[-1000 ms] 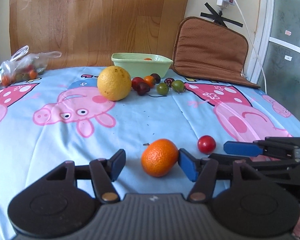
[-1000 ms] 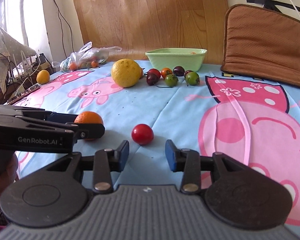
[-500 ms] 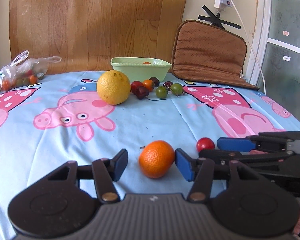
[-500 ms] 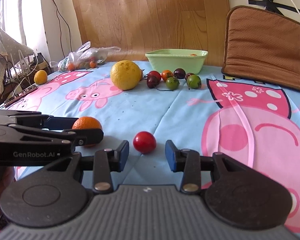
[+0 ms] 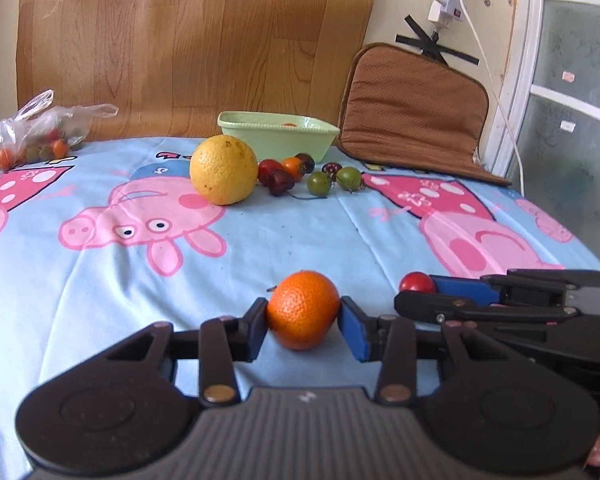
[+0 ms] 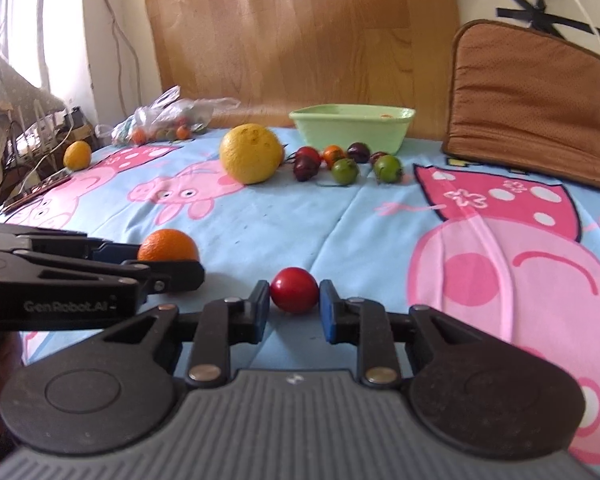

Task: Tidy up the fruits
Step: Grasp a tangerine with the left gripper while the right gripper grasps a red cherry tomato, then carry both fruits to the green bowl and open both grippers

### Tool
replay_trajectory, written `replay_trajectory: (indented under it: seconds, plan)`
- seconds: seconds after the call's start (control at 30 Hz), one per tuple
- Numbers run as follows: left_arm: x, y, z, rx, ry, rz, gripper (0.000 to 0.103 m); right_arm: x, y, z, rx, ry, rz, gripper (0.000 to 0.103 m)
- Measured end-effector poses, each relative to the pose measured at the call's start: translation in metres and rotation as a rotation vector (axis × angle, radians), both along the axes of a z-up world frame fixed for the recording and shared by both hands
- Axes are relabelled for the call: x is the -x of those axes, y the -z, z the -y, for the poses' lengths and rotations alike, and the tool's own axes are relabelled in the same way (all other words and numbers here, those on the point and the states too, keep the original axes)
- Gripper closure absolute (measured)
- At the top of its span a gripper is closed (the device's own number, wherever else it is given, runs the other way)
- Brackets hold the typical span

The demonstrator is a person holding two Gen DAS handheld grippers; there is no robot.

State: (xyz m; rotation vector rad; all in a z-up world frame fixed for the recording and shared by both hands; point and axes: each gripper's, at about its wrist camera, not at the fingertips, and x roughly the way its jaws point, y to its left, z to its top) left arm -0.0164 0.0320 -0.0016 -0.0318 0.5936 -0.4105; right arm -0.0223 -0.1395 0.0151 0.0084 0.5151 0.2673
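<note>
An orange tangerine [image 5: 303,314] lies on the cartoon-pig tablecloth [image 5: 284,240] between my left gripper's [image 5: 303,322] blue pads. Its jaws are closing and both pads touch the fruit's sides. A small red tomato [image 6: 294,290] sits between my right gripper's [image 6: 295,302] pads, whose jaws are also closing, pads against the tomato. Both fruits rest on the cloth. The two grippers stand side by side near the front edge, the left gripper [image 6: 156,260] showing at the left of the right wrist view. A pale green bowl [image 5: 276,136] stands at the back.
A large yellow citrus [image 5: 223,170] and several small red, orange, dark and green tomatoes [image 5: 300,172] lie in front of the bowl. A plastic bag of fruit [image 5: 32,136] is at back left, a brown cushion [image 5: 416,108] at back right, a small yellow fruit [image 6: 77,155] far left.
Both grippers' jaws have narrowed from wide apart until their pads meet the tangerine and the tomato. The fruits sit deeper between the fingers than before.
</note>
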Motion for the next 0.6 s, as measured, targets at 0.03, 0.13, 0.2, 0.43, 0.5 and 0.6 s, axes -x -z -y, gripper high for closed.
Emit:
replay_trajectory:
  seconds: [0.03, 0.13, 0.2, 0.43, 0.5, 0.6]
  plan:
    - [0.0, -0.002, 0.0, 0.003, -0.002, 0.008, 0.065, 0.0, -0.001, 0.002, -0.006, 0.011, 0.009, 0.074]
    - [-0.003, 0.0, 0.001, -0.01, -0.003, 0.005, 0.065, -0.002, -0.002, 0.006, -0.018, 0.018, 0.011, 0.074]
    - [-0.005, 0.004, 0.002, -0.007, -0.002, -0.017, 0.065, -0.008, 0.001, 0.006, -0.026, 0.009, -0.034, 0.074]
    - [-0.016, -0.015, 0.001, 0.001, 0.021, 0.03, 0.065, -0.013, -0.012, 0.009, -0.026, 0.004, 0.018, 0.074]
    - [-0.025, -0.011, 0.004, 0.008, 0.029, -0.004, 0.065, -0.022, -0.008, 0.01, -0.019, -0.007, -0.02, 0.074]
    - [-0.032, -0.005, 0.006, 0.02, 0.049, -0.043, 0.065, -0.03, -0.004, 0.019, -0.075, -0.004, -0.068, 0.074]
